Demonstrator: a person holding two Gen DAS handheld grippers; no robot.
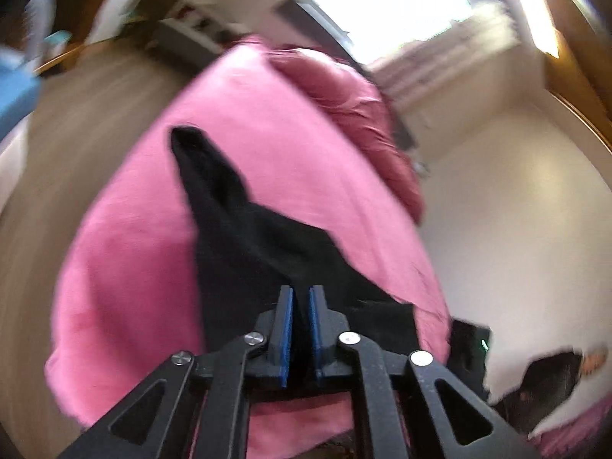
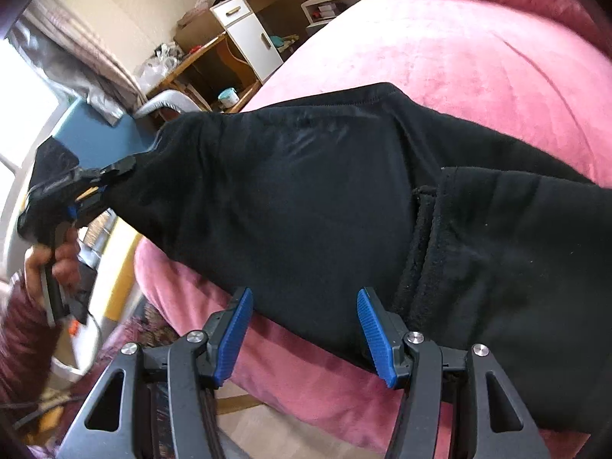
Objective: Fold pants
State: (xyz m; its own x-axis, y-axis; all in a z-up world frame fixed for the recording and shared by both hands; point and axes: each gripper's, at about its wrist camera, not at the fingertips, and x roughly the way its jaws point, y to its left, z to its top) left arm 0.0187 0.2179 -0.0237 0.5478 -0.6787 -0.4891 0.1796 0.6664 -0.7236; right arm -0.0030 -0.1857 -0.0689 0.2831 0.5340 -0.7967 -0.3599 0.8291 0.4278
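Note:
Black pants (image 2: 325, 199) lie on a pink bed cover (image 2: 478, 57). My left gripper (image 1: 301, 292) is shut on an end of the black pants (image 1: 244, 237) and holds it lifted above the pink cover (image 1: 126, 267). It also shows in the right wrist view (image 2: 126, 164), gripping the raised leg end at the left. My right gripper (image 2: 305, 298) is open, its blue pads either side of the pants' near edge, with nothing held. The waistband (image 2: 424, 252) lies to the right of it.
A white cabinet (image 2: 248, 34) and a wooden desk (image 2: 199, 61) stand beyond the bed. A blue surface (image 2: 99, 134) is at the left. A bright window (image 1: 394, 4) and pale floor (image 1: 516, 210) show in the left wrist view.

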